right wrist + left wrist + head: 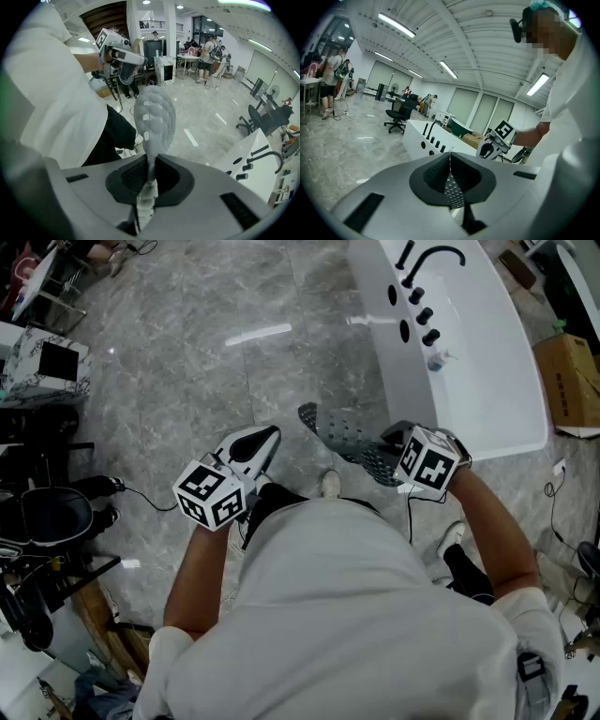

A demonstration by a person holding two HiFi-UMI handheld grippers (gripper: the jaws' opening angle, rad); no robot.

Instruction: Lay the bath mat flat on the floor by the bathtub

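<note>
The grey perforated bath mat (352, 437) hangs in the air, rolled or folded narrow, with my right gripper (392, 442) shut on one end. In the right gripper view the mat (154, 112) sticks up out of the closed right gripper (151, 161), its rounded end free. My left gripper (270, 437) is a short way left of the mat's free end, jaws together, with no mat seen reaching it. In the left gripper view the left gripper (450, 159) shows its pads pressed shut. The white bathtub (487, 381) stands ahead to the right.
A black faucet (436, 254) and knobs sit on the tub's rim. A cardboard box (572, 381) is right of the tub. A black office chair (47, 517), a cable (150, 498) and clutter fill the left side. Grey marble floor (216, 362) spreads ahead.
</note>
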